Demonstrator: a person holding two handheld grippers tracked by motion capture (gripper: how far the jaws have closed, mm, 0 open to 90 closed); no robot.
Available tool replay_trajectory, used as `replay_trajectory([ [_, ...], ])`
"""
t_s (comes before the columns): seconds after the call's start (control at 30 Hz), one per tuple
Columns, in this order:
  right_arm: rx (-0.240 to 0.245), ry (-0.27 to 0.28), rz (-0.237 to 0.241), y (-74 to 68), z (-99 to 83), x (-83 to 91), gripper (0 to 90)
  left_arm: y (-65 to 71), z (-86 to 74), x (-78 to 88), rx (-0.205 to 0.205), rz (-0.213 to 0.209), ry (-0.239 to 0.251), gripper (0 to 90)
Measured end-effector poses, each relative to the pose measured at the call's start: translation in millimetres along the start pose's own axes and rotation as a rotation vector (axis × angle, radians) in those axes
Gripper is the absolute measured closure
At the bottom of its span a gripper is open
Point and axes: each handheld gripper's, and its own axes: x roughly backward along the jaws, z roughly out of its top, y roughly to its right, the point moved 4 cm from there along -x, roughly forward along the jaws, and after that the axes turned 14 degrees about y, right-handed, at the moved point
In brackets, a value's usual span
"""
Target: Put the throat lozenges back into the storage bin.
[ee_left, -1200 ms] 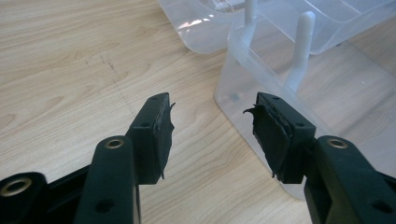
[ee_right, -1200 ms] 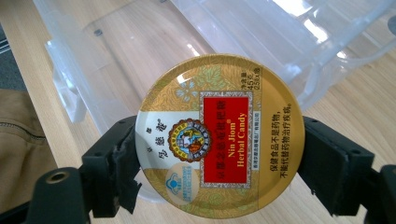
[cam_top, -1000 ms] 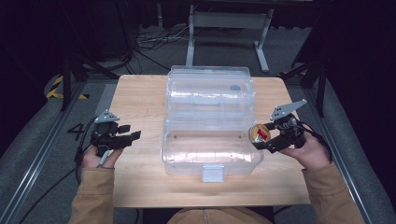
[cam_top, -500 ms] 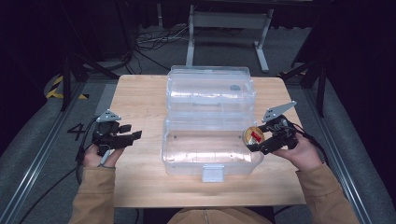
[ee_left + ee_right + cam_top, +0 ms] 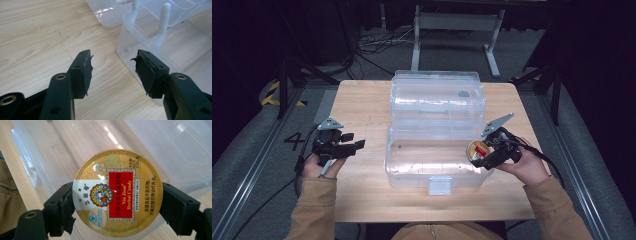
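A clear plastic storage box (image 5: 437, 150) stands open in the middle of the wooden table, its lid (image 5: 437, 95) folded back behind it. My right gripper (image 5: 480, 154) is shut on a round gold candy tin (image 5: 477, 149) with a red label, held over the box's right end. In the right gripper view the candy tin (image 5: 117, 192) sits clamped between both black pads, the box's clear wall behind it. My left gripper (image 5: 354, 146) hovers left of the box, open and empty. Its pads (image 5: 86, 67) frame the box's near corner (image 5: 140, 50).
The wooden table (image 5: 362, 105) has bare room left of the box and along its front edge. A white latch (image 5: 438, 186) sticks out from the box's front. Metal stand legs (image 5: 452, 30) and cables lie on the floor behind the table.
My right gripper has carried the tin leftward, from beside the box's right end to over its right rim. The left gripper has barely moved.
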Motion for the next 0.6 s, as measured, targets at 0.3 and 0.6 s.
replay_trajectory([
  [0.3, -0.011, -0.068, 0.001, -2.1, -3.7, -16.2, 20.1, -0.2, -0.3, -0.2, 0.002, 0.002, 0.000, 46.7],
  [0.6, -0.021, -0.106, 0.002, -3.6, -6.3, -27.8, 20.1, 0.2, -0.8, -0.8, 0.002, 0.001, -0.005, 46.7],
])
